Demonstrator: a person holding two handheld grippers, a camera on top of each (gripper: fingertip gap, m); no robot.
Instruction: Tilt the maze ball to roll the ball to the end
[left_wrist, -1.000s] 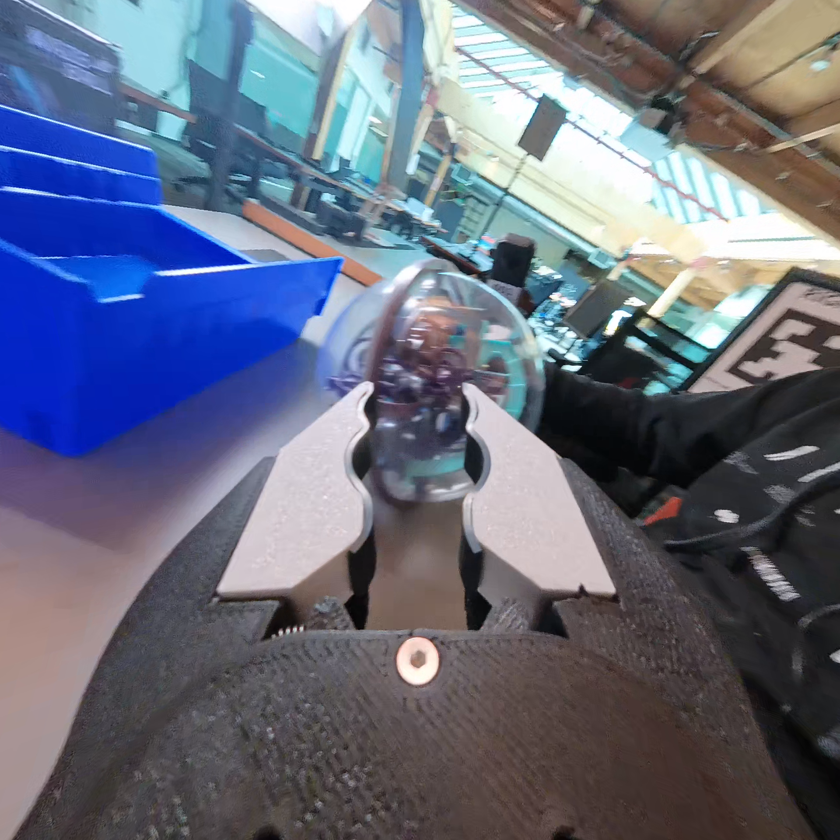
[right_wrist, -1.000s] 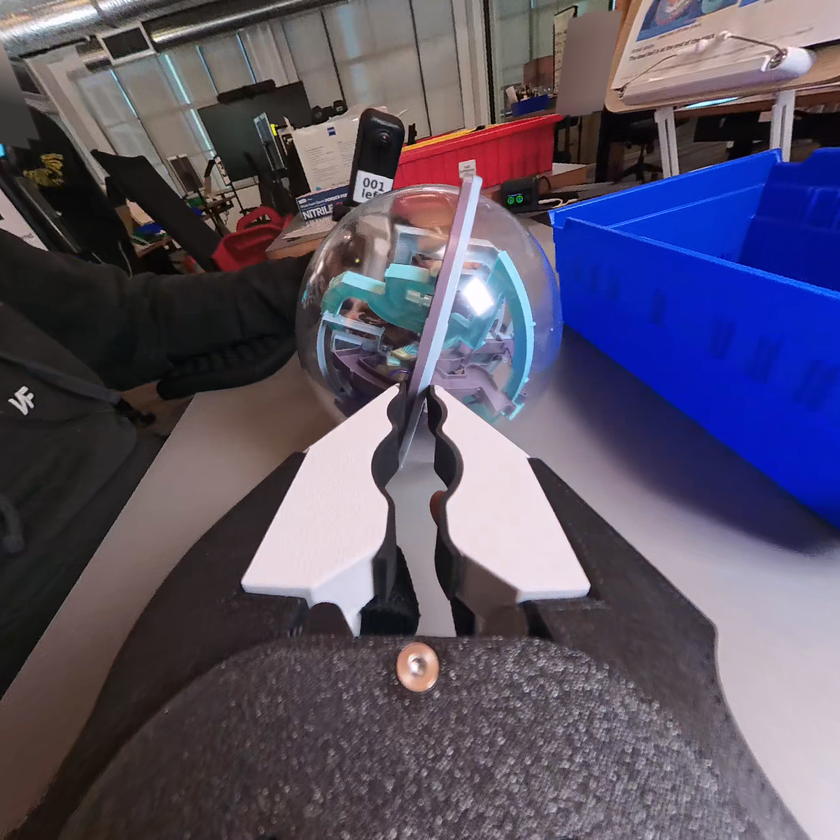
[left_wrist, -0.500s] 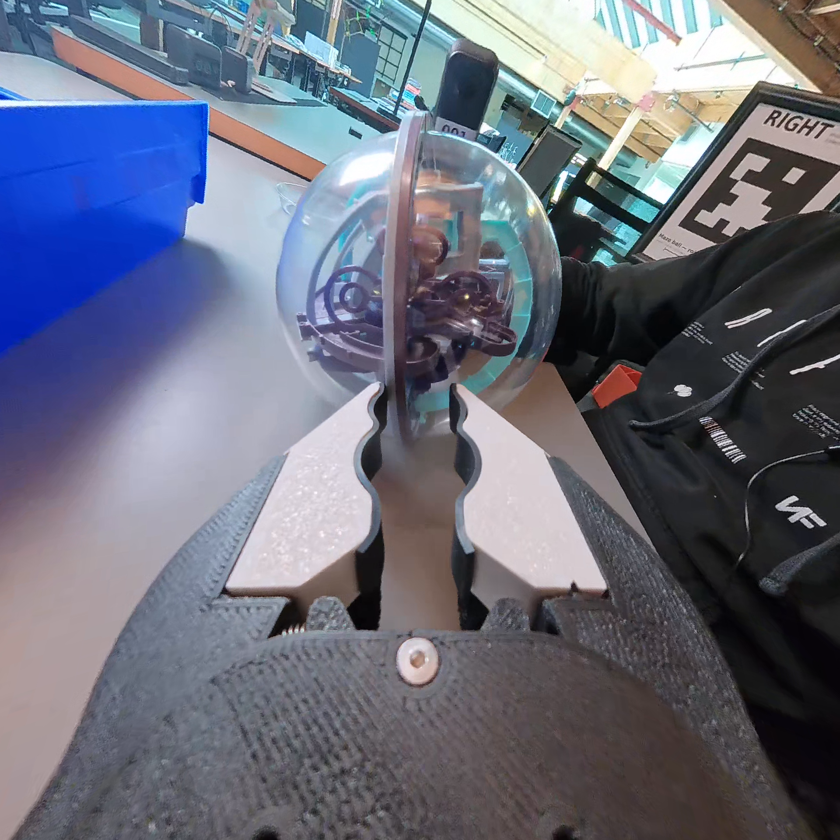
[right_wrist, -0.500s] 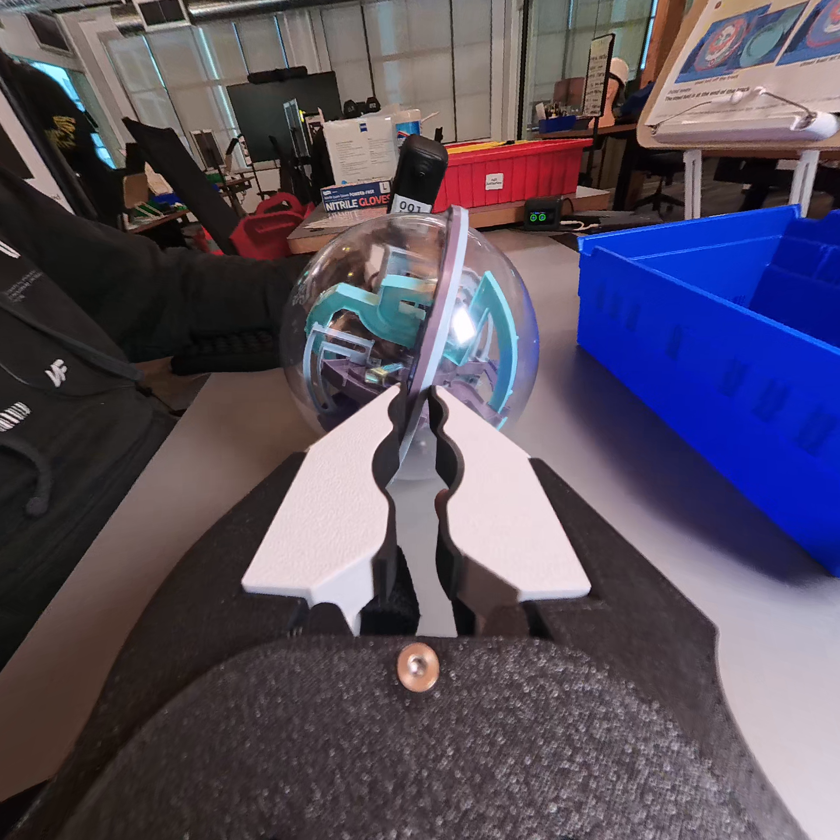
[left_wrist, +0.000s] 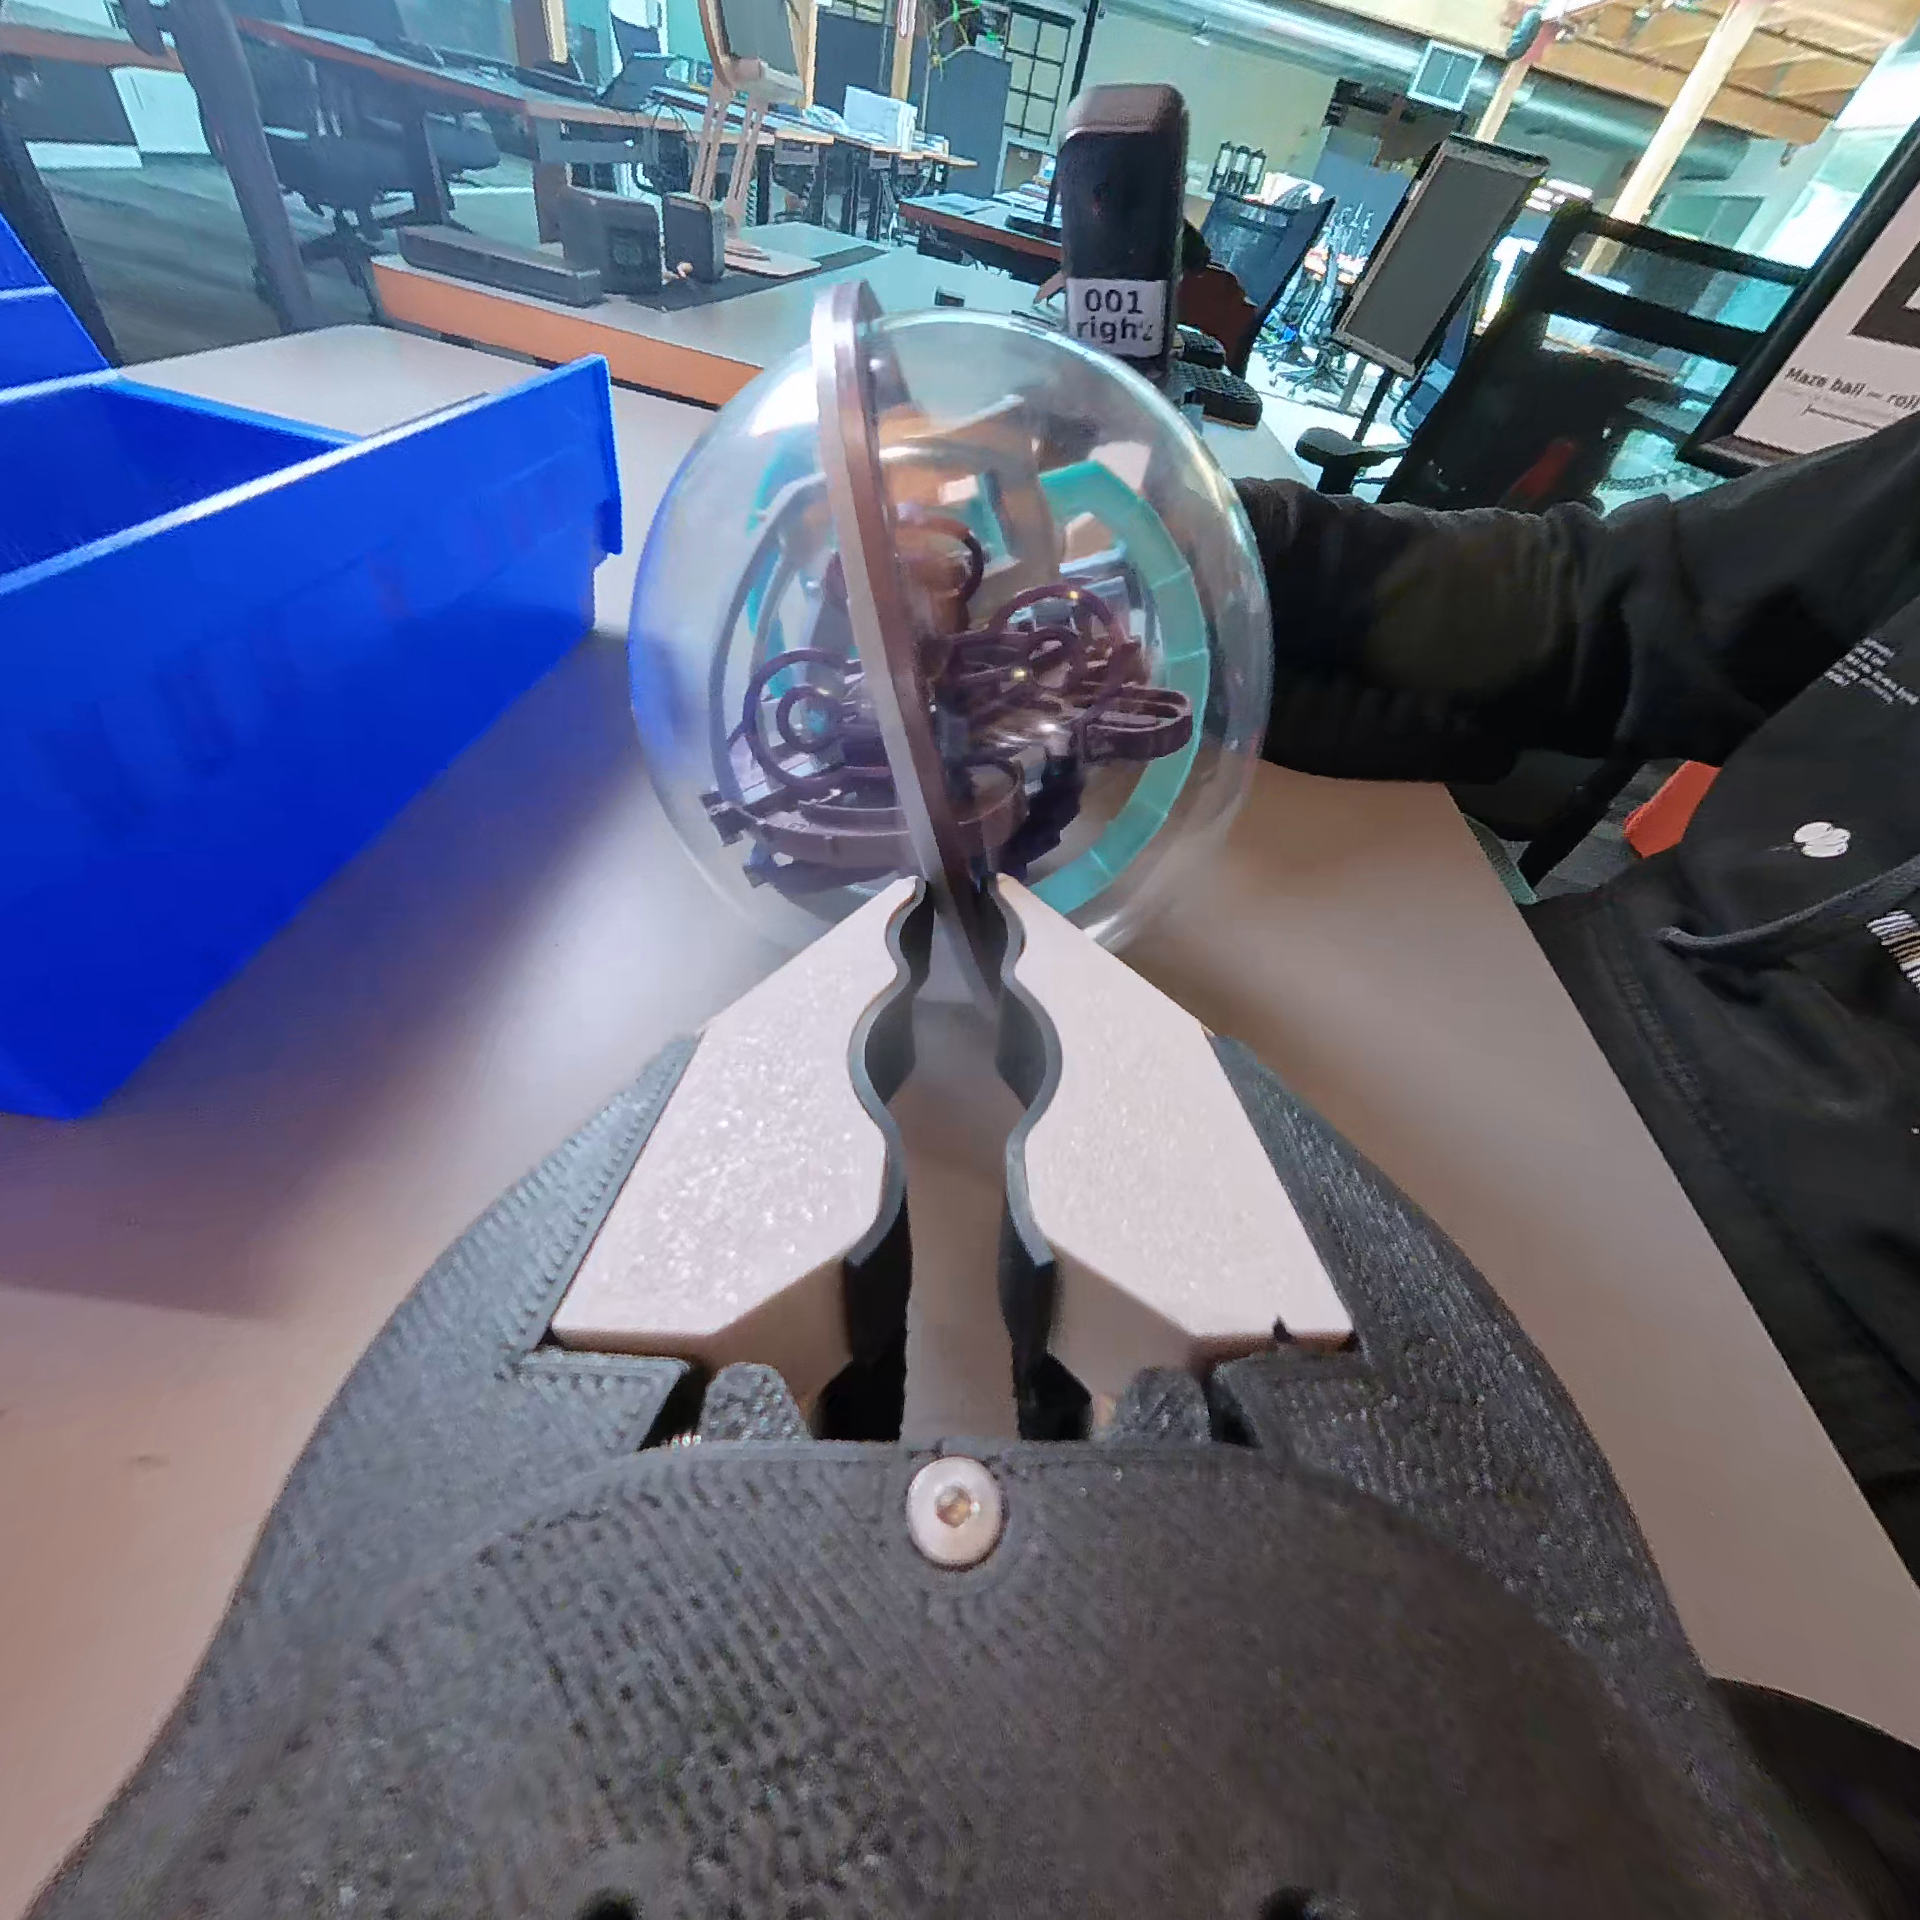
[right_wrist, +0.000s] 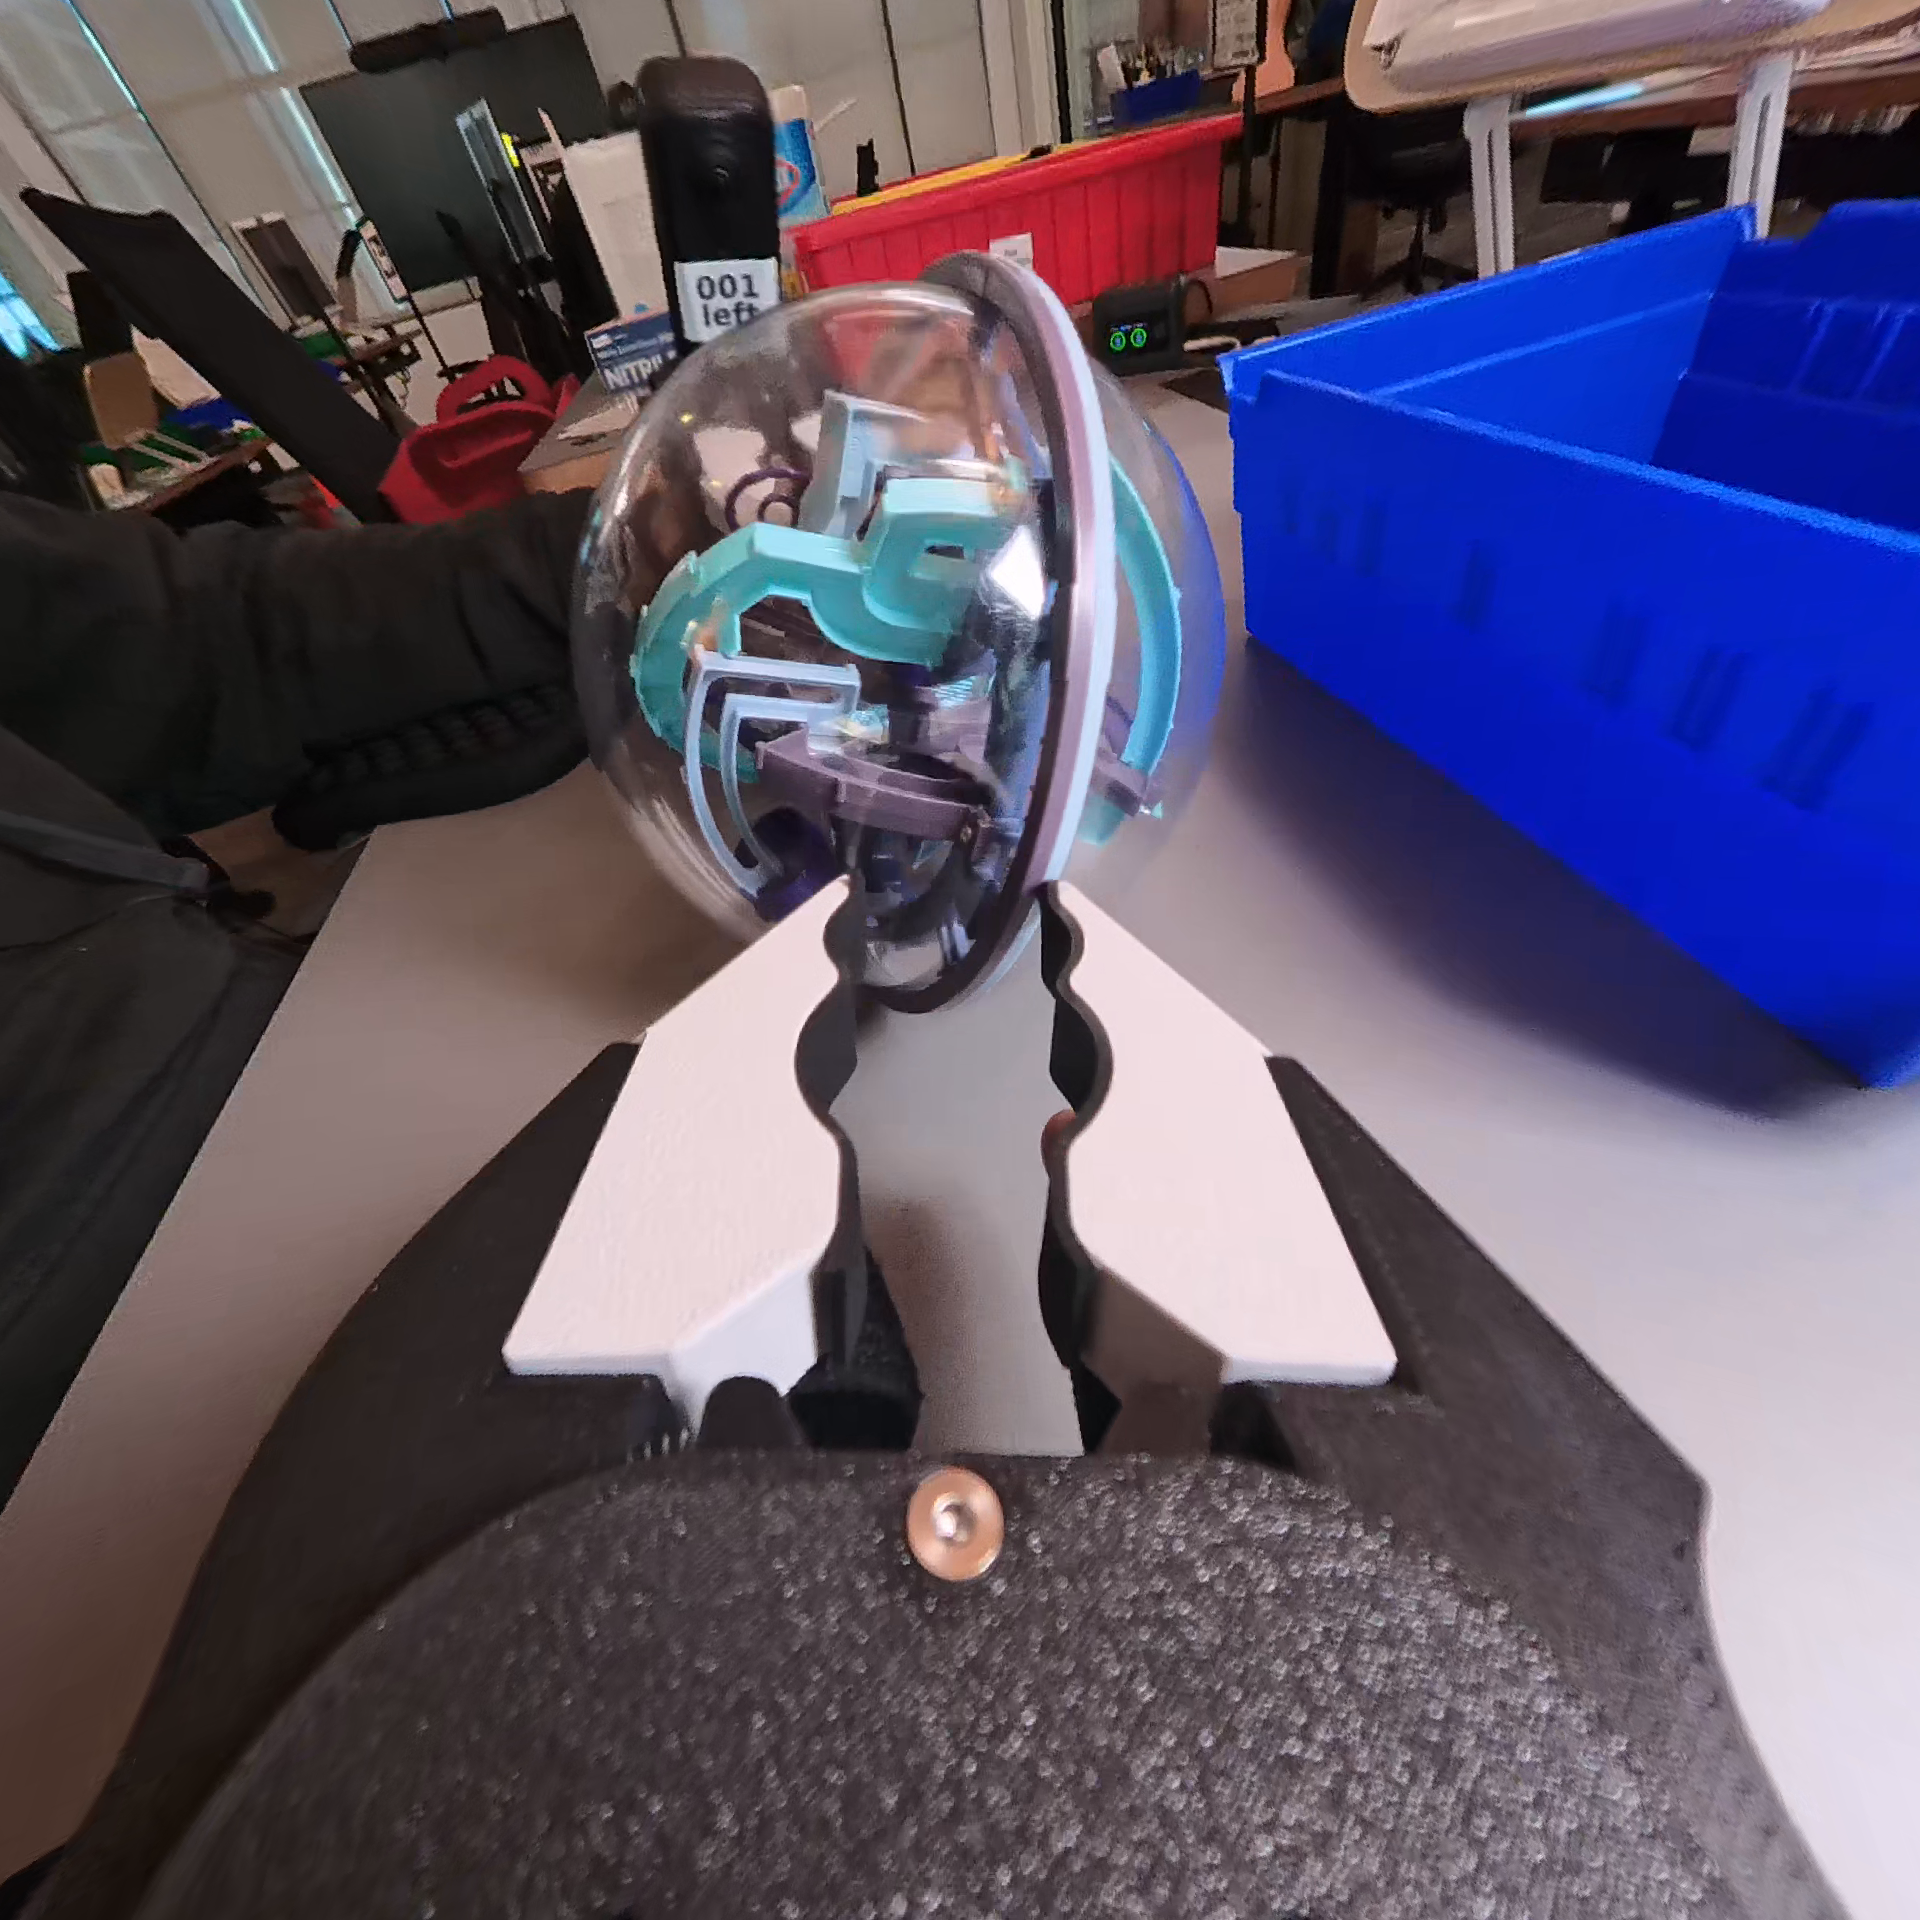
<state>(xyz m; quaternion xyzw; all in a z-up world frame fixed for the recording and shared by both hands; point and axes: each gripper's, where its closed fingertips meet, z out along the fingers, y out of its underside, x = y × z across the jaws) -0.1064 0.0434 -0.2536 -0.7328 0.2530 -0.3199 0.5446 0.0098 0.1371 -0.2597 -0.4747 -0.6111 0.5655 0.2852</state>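
The maze ball (left_wrist: 951, 623) is a clear sphere with purple and teal tracks inside and a purple ring around it. My left gripper (left_wrist: 961, 891) is shut on the lower edge of that ring and holds the ball just over the table (left_wrist: 1351, 1039). In the right wrist view the maze ball (right_wrist: 894, 644) shows from the other side, its ring tilted to the right. My right gripper (right_wrist: 945, 891) is open, its jaws apart around the ring's bottom edge. I cannot make out the small ball inside.
A large blue bin (left_wrist: 260, 675) stands close to the ball, also in the right wrist view (right_wrist: 1610, 582). Black sleeves reach in behind the ball (left_wrist: 1507, 644) (right_wrist: 312, 644). A red bin (right_wrist: 1039, 223) and desks stand far behind.
The right gripper's jaws have spread apart from the ring. The left gripper has closed tighter on the ring. The ball has turned, and both views have tipped down towards the table.
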